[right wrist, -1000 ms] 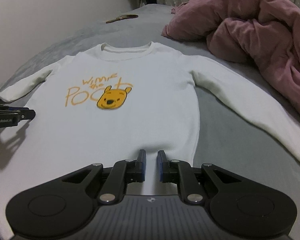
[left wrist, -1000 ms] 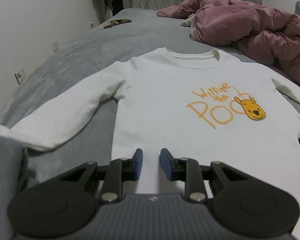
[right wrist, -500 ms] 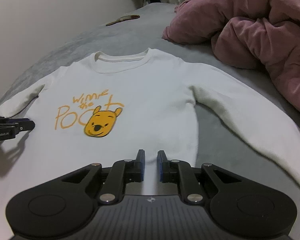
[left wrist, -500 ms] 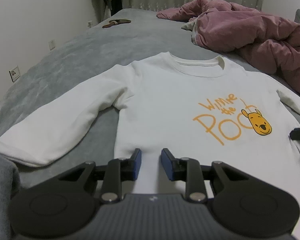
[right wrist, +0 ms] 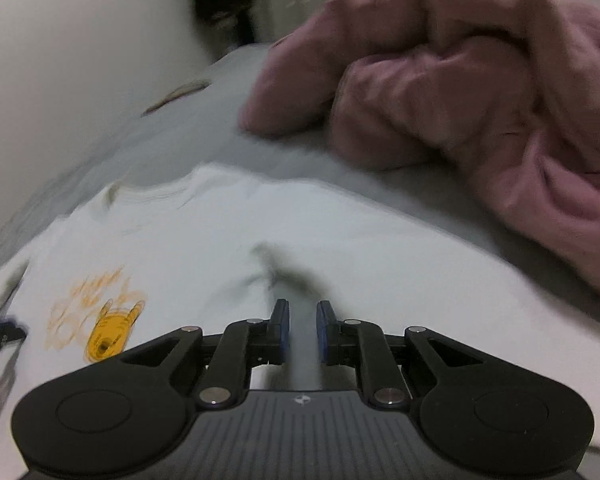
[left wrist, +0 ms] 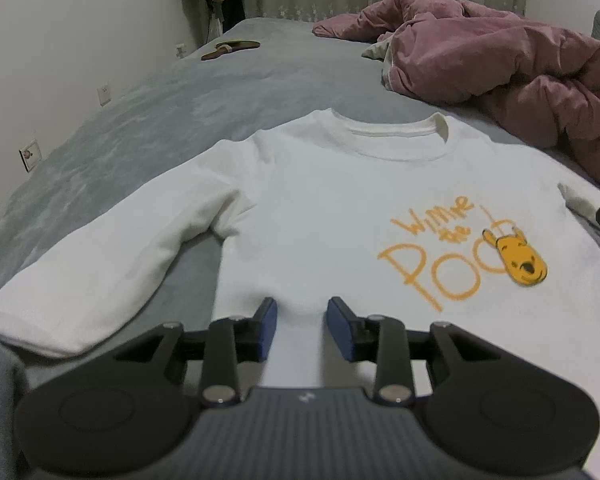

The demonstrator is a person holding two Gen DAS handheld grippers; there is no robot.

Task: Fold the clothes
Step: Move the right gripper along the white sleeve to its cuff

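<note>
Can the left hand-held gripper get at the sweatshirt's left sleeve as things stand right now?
Probably yes. The left hand-held gripper is open over the white long-sleeved Pooh sweatshirt, and the outstretched sleeve lies flat on the grey bedcover just to its left, with nothing on it or in between.

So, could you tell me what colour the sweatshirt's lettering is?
Orange lettering, clearest in the left wrist view.

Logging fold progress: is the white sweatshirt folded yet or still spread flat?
Spread flat. The sweatshirt lies front up on the grey bed, its sleeve stretched out sideways, no fold visible.
</note>
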